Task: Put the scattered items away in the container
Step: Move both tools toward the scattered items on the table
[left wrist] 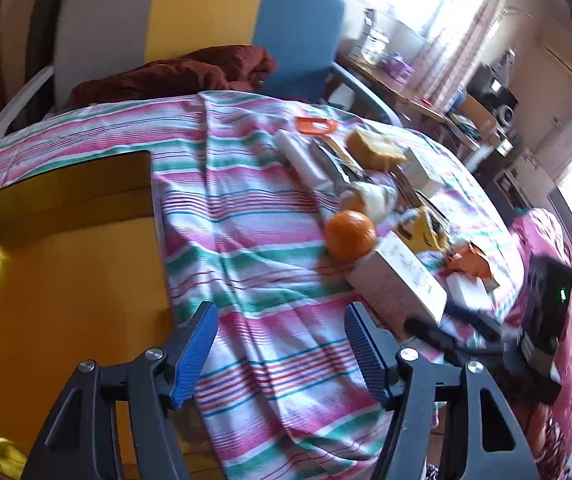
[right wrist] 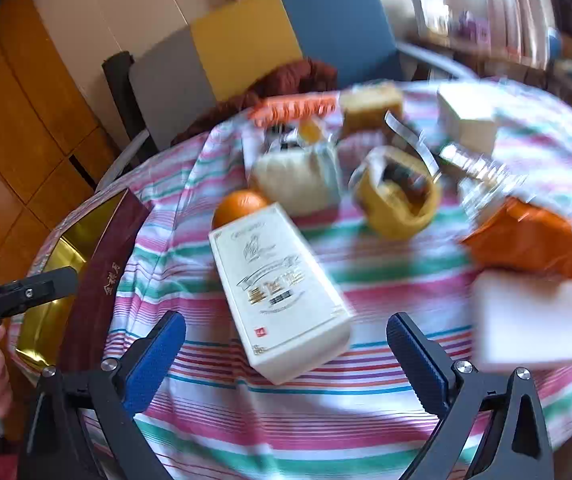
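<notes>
Both hand-held grippers, left point(left wrist: 280, 354) and right point(right wrist: 286, 354), gape wide and empty; the gold-lined box point(right wrist: 102, 236) looks bare, with the orange point(right wrist: 242, 205), white carton point(right wrist: 282, 296) and the rest untidied.

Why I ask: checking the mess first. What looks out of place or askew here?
The items are jumbled on the striped cloth, none in the gold-lined box. The white carton lies flat and askew against the orange.

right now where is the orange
The orange lies on the striped cloth mid-table, touching the far end of the long white box, left of the yellow pouch.
</notes>
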Motion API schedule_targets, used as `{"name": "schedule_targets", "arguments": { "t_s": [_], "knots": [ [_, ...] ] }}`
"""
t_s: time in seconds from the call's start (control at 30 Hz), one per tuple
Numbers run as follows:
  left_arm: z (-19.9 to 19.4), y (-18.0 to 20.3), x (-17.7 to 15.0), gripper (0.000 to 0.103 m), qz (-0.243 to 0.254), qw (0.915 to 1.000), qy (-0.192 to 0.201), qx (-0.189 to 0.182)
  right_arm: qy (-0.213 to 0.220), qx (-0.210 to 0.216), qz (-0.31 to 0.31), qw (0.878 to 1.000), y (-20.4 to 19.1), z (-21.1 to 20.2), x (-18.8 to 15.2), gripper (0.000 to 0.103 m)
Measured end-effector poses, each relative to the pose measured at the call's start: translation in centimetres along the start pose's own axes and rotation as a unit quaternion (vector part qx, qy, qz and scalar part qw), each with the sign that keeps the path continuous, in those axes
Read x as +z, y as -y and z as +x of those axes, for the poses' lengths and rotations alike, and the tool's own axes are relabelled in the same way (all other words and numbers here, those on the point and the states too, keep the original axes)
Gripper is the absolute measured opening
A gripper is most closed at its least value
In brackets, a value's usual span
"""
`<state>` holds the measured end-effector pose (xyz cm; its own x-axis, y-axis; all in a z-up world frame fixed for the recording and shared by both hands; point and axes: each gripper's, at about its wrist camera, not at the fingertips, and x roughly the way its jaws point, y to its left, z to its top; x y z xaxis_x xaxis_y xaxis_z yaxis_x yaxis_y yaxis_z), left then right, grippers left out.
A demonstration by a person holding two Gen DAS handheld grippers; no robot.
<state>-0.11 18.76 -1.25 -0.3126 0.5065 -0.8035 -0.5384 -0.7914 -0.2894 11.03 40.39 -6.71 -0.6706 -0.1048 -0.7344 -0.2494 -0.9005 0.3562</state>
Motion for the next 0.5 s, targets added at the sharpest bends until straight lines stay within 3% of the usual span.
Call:
{"name": "schedule_targets", "arguments": {
  "t_s": [0.13,0.2,0.3,0.37,0.5],
  "knots": [
    [-0.8,-1.6,0.6,0.067,-0.036,0.9991,0.017,0.012,-0.014,0.079,-0.051,0.995,-4.7,0.1,-1.0,0.101],
    [-0.8,-1.6,0.8,0.068,-0.037,0.9991,0.017,0.010,0.002,0.081,-0.076,0.994,-6.3,-0.9,-1.4,0.100],
    [-0.3,-0.6,0.7,0.070,-0.025,0.9996,0.007,-0.007,0.048,0.027,-0.052,0.997,-4.8,-3.4,-1.4,0.100],
    [0.1,0.6,0.7,0.072,-0.009,0.9997,-0.002,-0.024,0.078,-0.043,0.000,0.996,-1.5,-5.3,-1.1,0.100],
    [1.3,3.4,0.8,0.074,0.024,0.9978,-0.027,-0.056,0.101,-0.170,0.106,0.975,6.8,-8.5,-1.1,0.103]
  ]
}}
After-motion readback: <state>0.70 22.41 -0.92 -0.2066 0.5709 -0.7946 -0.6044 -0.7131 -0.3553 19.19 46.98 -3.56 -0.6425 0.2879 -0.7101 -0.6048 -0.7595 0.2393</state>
